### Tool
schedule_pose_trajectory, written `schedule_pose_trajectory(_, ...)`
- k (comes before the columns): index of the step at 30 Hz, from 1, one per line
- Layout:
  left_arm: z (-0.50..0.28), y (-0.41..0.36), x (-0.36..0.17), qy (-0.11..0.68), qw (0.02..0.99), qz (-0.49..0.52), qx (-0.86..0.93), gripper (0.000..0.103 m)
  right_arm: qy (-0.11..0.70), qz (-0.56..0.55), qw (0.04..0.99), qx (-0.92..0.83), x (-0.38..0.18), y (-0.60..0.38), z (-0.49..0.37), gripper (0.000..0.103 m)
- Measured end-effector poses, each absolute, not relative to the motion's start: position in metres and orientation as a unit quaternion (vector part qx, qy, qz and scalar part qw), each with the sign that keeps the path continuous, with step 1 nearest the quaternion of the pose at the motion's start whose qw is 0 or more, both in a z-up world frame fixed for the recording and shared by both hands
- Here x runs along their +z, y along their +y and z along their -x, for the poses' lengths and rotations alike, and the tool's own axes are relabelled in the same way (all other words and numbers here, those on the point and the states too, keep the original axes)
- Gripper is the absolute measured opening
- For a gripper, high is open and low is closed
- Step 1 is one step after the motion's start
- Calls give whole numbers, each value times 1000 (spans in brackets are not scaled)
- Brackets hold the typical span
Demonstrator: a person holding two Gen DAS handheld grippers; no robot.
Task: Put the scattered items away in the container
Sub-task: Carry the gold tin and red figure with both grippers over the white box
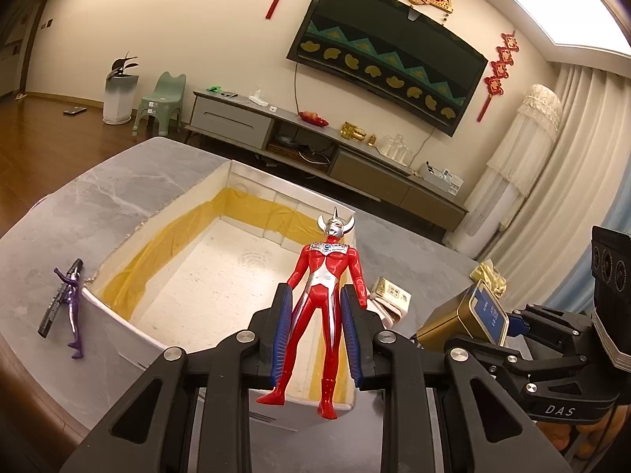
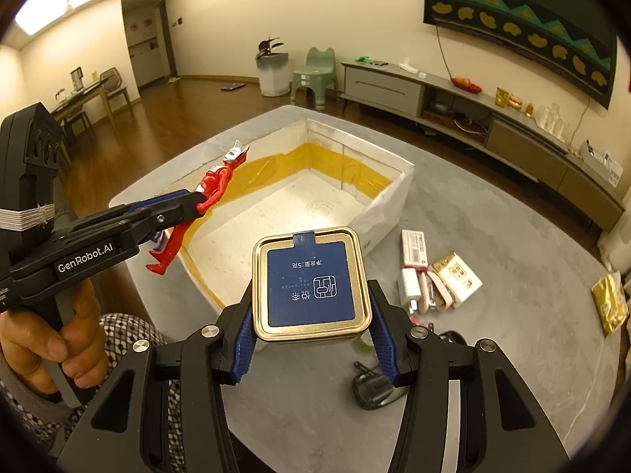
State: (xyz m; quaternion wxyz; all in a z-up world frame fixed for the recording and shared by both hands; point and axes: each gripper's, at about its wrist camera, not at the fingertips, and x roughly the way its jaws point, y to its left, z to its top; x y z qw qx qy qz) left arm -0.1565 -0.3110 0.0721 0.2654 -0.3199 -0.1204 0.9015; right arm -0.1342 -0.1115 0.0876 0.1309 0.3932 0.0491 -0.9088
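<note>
I see a grey marble-look table (image 2: pixel 493 213) in a living room with a wood floor and a TV cabinet (image 1: pixel 355 157). A purple figure (image 1: pixel 73 311) and black marker (image 1: pixel 59 299) lie left of the box; a charger (image 2: pixel 410 285), small packets (image 2: pixel 459 276) and a black plug (image 2: pixel 370 388) lie to its right. The white foam box (image 1: pixel 197 276), yellow-taped inside, looks empty. My left gripper (image 1: pixel 315 327) clamps the red hero figure (image 1: pixel 319 295) over the box's near edge. My right gripper (image 2: pixel 311 339) grips the gold tea tin (image 2: pixel 311 287) above the near corner.

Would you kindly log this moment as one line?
left hand-held gripper: holds red plastic figure | right hand-held gripper: holds gold square tin | white foam box: empty
</note>
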Motion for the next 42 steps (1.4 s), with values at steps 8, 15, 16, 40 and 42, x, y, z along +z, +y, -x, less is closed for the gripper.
schedule_pose_trajectory(8, 167, -329, 78, -120, 258, 312, 906, 26, 55, -396, 142, -906, 91, -128, 149, 53)
schedule_pose_trajectory(15, 174, -339, 81, -116, 255, 311, 908, 26, 63, -396, 149, -904, 91, -142, 163, 53)
schedule_pose_trajectory(16, 175, -340, 81, -115, 254, 311, 909, 26, 64, -396, 150, -904, 91, -144, 165, 53)
schedule_pose_trajectory(40, 203, -343, 93, -87, 253, 305, 914, 26, 69, -403, 160, -898, 88, -162, 200, 54)
schedule_pose_trajectory(42, 204, -342, 94, -83, 253, 303, 915, 26, 71, -403, 160, -898, 89, -163, 204, 54)
